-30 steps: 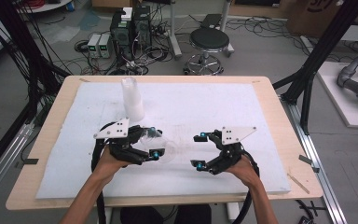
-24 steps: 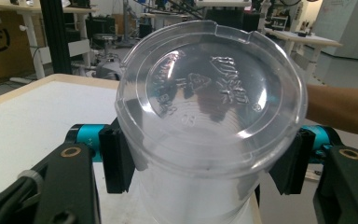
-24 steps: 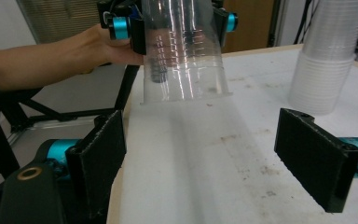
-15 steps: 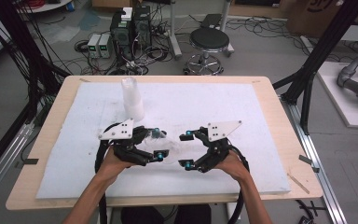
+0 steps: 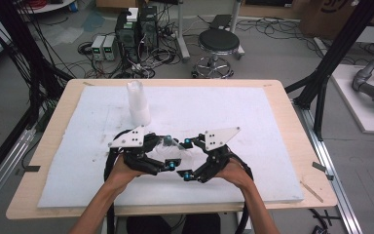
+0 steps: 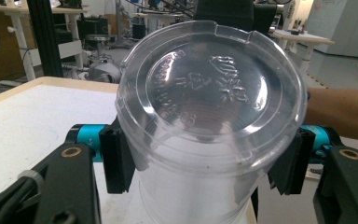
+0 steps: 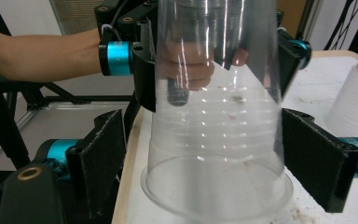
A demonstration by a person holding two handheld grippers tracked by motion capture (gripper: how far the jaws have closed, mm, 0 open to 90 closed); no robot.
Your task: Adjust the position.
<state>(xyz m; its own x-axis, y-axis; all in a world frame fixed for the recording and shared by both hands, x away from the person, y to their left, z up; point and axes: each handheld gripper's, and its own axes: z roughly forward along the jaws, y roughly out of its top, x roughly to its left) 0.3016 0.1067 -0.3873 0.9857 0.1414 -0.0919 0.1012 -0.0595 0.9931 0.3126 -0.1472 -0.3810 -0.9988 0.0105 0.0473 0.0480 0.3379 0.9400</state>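
On white pad [image 5: 253, 122], wooden table [image 5: 299, 141]

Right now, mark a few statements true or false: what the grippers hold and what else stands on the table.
1. The left gripper is clamped on a clear plastic cup. True.
2. The right gripper is shut tight on the cup. False: its pads stand apart from the cup's wide end.
3. A stack of cups stands on the white mat. True.
4. The held cup is full of liquid. False: it is empty.
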